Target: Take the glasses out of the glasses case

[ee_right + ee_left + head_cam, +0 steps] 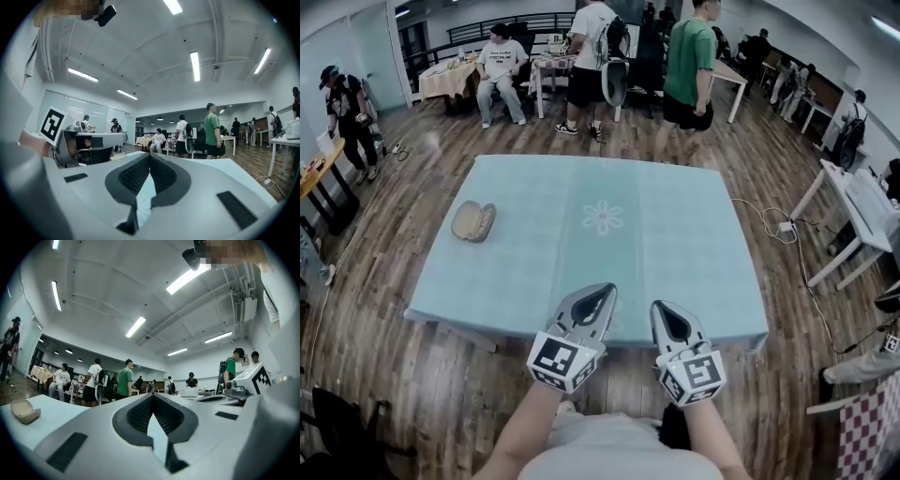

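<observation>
Glasses case (473,221), a beige oval hard-shell item, lay on the left part of the large rectangular table covered in pale blue cloth (694,234), well apart from both tools. The left grey two-jaw gripper (607,291) and the right grey two-jaw gripper (659,307) were held side by side over the table's near edge. Each had its jaw tips closed together with nothing gripped between them.
</observation>
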A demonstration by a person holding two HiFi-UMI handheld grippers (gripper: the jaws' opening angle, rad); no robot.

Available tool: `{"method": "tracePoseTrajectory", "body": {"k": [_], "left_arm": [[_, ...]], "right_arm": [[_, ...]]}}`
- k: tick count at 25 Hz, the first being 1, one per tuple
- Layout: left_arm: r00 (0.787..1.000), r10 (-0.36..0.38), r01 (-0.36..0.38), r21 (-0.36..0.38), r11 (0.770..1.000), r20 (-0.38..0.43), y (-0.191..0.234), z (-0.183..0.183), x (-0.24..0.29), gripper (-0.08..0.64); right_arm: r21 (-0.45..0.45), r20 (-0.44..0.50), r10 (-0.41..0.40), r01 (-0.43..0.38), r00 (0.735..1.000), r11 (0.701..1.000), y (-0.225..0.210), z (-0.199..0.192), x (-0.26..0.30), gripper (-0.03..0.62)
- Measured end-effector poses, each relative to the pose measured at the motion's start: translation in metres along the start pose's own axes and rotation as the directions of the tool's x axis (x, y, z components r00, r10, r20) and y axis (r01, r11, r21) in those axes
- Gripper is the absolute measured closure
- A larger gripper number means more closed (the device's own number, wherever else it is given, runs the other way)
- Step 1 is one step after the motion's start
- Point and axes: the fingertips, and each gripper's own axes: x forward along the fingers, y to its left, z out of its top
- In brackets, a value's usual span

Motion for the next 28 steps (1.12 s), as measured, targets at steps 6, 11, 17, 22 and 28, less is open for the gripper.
{"method": "tracePoseTrajectory", "body": {"k": [6, 11, 17, 22, 28], "left_arm": [[1.000, 0.006, -0.006, -0.013, 1.000, -0.020, 0.036, -0.005, -0.024, 0.552], [1.000, 0.011, -0.011, -0.023, 1.000, -0.019, 0.056, -0.007, -0.039, 0.552], [1.000, 0.011, -0.012, -0.025, 1.000, -0.022, 0.069, -0.007, -0.052, 0.552], [1.000, 0.014, -0.015, -0.021, 1.000, -0.025, 0.079, -0.003, -0.063, 0.552], [0.999, 0.019, -0.020, -0.015, 1.000, -0.035, 0.091, -0.005, -0.078, 0.552]], "right_arm": [[0.002, -0.004, -0.014, 0.014, 1.000, 1.000, 0.028, -0.002, 0.019, 0.584], [-0.002, -0.008, -0.018, 0.018, 1.000, 1.000, 0.047, -0.004, 0.032, 0.584], [0.002, -0.022, -0.010, 0.010, 1.000, 1.000, 0.064, -0.006, 0.044, 0.584], [0.005, -0.015, 0.002, -0.002, 1.000, 1.000, 0.078, 0.000, 0.056, 0.584], [0.003, -0.022, 0.035, -0.035, 0.999, 0.999, 0.100, -0.003, 0.070, 0.584]]}}
